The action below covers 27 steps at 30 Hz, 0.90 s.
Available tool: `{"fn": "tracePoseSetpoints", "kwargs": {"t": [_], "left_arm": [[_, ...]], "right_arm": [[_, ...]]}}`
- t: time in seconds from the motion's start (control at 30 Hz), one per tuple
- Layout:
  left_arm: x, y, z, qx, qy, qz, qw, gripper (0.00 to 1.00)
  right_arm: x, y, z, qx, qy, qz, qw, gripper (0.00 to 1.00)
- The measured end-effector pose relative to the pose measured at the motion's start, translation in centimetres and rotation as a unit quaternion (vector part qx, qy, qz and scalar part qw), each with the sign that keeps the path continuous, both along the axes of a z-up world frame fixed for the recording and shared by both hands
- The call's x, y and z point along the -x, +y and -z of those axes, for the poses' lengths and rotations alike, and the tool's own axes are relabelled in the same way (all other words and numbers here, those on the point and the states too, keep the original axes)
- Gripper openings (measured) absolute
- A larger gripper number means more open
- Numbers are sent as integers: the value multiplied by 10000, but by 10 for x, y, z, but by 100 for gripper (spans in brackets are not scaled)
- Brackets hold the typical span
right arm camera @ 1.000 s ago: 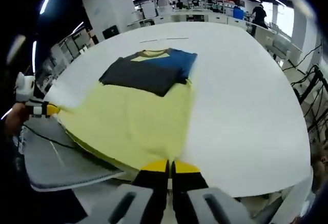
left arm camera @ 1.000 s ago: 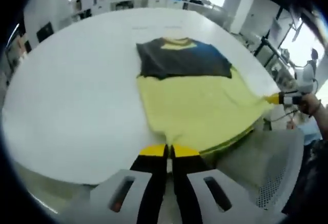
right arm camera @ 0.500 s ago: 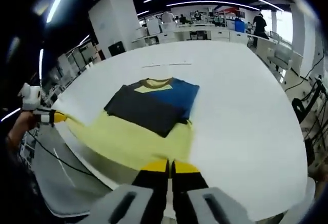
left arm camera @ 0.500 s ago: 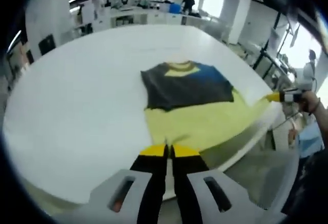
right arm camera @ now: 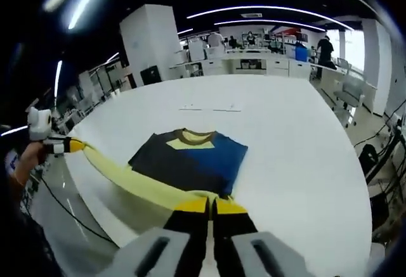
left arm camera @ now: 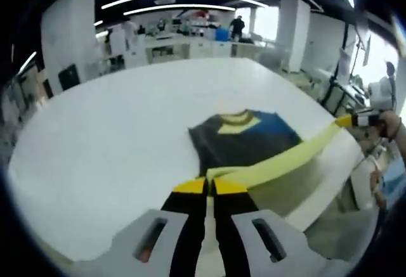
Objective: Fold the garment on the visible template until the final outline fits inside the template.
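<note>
- Pinching the yellow hem, the left hand-held gripper (left arm camera: 209, 187) has jaws closed on the T-shirt (left arm camera: 244, 141).
- Right hand-held gripper (right arm camera: 210, 206) likewise clamps it above the white tabletop (right arm camera: 298, 144).

Garment (left arm camera: 244, 141) on table (left arm camera: 114, 125), hem lifted between both grippers

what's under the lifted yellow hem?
The white table and the shirt's dark folded top show beneath the yellow hem. No template outline is visible; any under the shirt is covered.
</note>
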State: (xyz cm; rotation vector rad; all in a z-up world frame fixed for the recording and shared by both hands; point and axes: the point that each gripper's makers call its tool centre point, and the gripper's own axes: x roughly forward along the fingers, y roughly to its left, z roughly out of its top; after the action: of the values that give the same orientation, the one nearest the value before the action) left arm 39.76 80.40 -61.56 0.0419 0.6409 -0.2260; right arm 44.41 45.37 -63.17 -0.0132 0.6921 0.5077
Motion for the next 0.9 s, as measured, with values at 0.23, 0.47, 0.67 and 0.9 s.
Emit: {"fn": "tracePoseSetpoints", "kwargs": {"t": [0.23, 0.47, 0.67, 0.9], "left_arm": [[-28, 3, -15, -56, -332, -140, 9993, 0], [-54, 6, -24, 36, -612, -296, 9977, 0], [-81, 8, -34, 83, -829, -475, 9954, 0], [-114, 9, -40, 124, -988, -596, 9932, 0]], "right_arm": [[-22, 2, -13, -47, -289, 70, 9995, 0], [-62, 3, -28, -59, -592, 178, 9981, 0], [-92, 7, -36, -20, -790, 284, 9965, 0], [-120, 8, -43, 2, -996, 395, 9942, 0]]}}
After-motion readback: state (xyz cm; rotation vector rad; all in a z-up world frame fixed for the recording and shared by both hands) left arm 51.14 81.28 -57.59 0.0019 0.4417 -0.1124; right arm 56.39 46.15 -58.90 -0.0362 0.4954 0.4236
